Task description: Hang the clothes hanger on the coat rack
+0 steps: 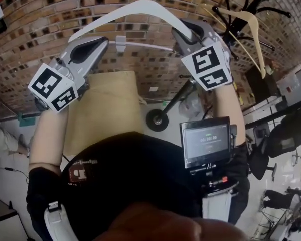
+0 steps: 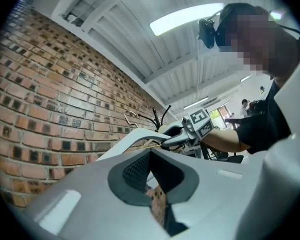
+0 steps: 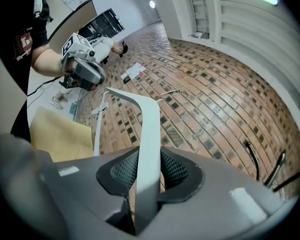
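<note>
A white clothes hanger (image 1: 140, 6) is held high in front of the brick wall. My right gripper (image 1: 183, 34) is shut on its right arm; in the right gripper view the white arm (image 3: 150, 134) runs between the pads (image 3: 175, 170). My left gripper (image 1: 98, 46) is at the hanger's left end. In the left gripper view its jaws (image 2: 152, 171) stand apart with nothing between the pads, and the hanger (image 2: 135, 134) rises from beyond the left jaw's rim. The black coat rack (image 1: 256, 1) stands at the upper right with a wooden hanger (image 1: 253, 26) on it.
The brick wall (image 1: 35, 14) is close behind the hanger. A tan cardboard box (image 1: 108, 104) lies below my hands. The rack's pole runs down to a round base (image 1: 157, 119). A small screen (image 1: 206, 142) hangs at the person's chest. Office chairs (image 1: 286, 134) stand at the right.
</note>
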Action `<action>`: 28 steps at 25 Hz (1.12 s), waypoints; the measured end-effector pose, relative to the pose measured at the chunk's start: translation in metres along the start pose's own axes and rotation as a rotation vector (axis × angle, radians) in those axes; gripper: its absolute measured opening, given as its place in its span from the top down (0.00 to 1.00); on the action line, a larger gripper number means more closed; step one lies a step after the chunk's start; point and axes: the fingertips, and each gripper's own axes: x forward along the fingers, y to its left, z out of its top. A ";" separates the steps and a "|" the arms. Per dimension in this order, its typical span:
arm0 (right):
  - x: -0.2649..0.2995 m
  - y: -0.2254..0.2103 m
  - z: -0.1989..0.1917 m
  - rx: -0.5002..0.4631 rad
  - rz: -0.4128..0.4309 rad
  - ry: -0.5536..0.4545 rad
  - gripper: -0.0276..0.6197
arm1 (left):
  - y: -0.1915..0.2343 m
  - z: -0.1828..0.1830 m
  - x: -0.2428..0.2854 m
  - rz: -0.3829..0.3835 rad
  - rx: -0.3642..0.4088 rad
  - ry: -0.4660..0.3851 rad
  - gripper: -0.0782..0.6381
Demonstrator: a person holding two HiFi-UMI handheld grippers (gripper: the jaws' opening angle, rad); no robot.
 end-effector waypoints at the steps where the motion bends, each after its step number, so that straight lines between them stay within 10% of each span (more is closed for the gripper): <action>1: -0.006 -0.003 -0.002 0.000 -0.010 0.007 0.76 | -0.003 -0.001 0.003 -0.006 0.016 0.005 0.90; 28: -0.092 -0.063 -0.156 0.114 -0.213 0.300 0.76 | -0.075 -0.041 0.129 -0.324 -0.026 -0.008 0.90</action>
